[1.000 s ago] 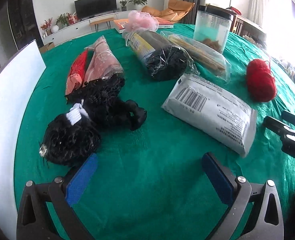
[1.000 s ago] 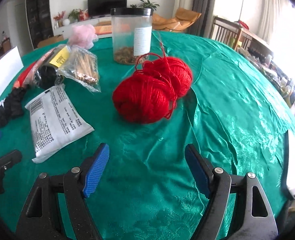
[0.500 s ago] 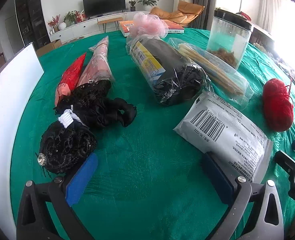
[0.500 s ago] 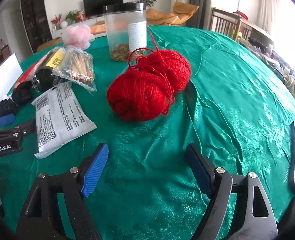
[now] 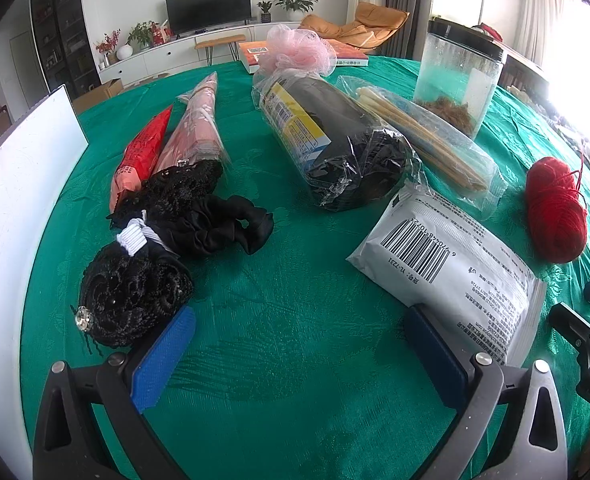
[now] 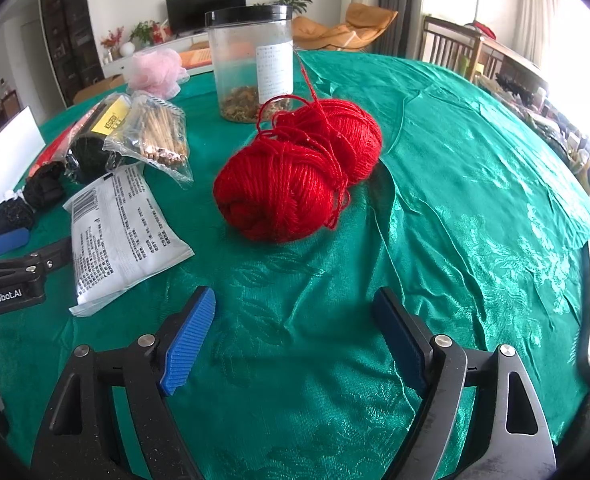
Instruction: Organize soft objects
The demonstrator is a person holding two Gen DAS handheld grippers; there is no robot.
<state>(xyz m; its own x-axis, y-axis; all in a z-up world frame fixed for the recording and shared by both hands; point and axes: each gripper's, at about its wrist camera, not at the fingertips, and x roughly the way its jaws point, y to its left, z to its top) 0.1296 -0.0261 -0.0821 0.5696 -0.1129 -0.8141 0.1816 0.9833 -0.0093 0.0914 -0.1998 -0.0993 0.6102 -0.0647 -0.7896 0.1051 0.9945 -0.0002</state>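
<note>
A red yarn skein [image 6: 295, 176] lies on the green tablecloth [image 6: 475, 200], a short way ahead of my open, empty right gripper [image 6: 295, 336]; it also shows in the left wrist view [image 5: 555, 212]. Black hair scrunchies and a lace bun net [image 5: 135, 296] lie at the left, just beyond the left finger of my open, empty left gripper [image 5: 299, 356]. A grey flat packet [image 5: 451, 264] lies by its right finger. A pink mesh puff [image 5: 299, 52] sits at the far side.
A black roll in clear wrap [image 5: 335, 148], a bag of sticks [image 5: 427, 136], pink and red wrapped cones [image 5: 191, 136] and a clear jar with black lid [image 6: 251, 64] stand mid-table. A white board [image 5: 19, 184] lines the left edge.
My left gripper has moved forward and slightly left, bringing the black scrunchies and the grey packet closer. My right gripper has edged a little toward the red yarn. Both stay open.
</note>
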